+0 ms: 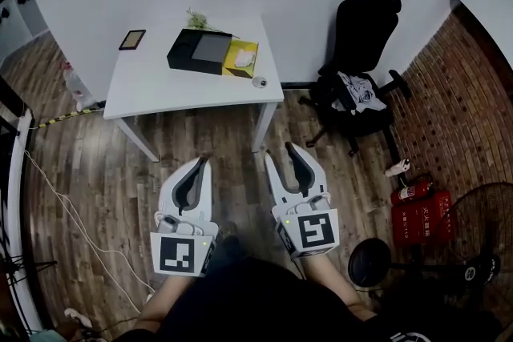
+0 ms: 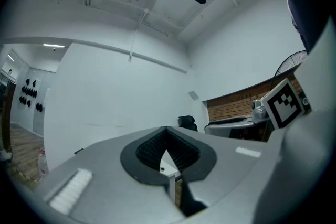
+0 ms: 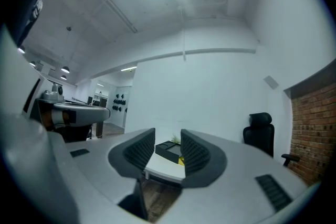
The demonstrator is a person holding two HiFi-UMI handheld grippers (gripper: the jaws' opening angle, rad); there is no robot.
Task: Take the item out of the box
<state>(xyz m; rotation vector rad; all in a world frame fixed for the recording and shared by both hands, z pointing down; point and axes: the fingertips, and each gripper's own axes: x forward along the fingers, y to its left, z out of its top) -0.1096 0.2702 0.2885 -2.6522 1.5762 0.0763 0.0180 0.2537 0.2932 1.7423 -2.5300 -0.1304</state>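
A black box [image 1: 199, 50] with a grey top lies on the white table [image 1: 160, 80], with a yellow item [image 1: 240, 58] against its right side. Both grippers hang over the wooden floor, well short of the table's near edge. My left gripper [image 1: 200, 162] has its jaws together with nothing between them, and in the left gripper view [image 2: 167, 132] the ribbed pads meet at their tips. My right gripper [image 1: 280, 154] stands open and empty. Through its gap [image 3: 168, 147] the black box [image 3: 169, 150] and the table's edge [image 3: 163, 170] show far off.
A dark phone [image 1: 132, 39], a green sprig [image 1: 204, 22] and a small round object [image 1: 259, 82] also sit on the table. A black office chair [image 1: 357, 84] stands to the right. Red fire extinguishers [image 1: 417, 190] and a fan [image 1: 481, 236] are at the brick wall, and a cable [image 1: 72, 212] runs along the floor on the left.
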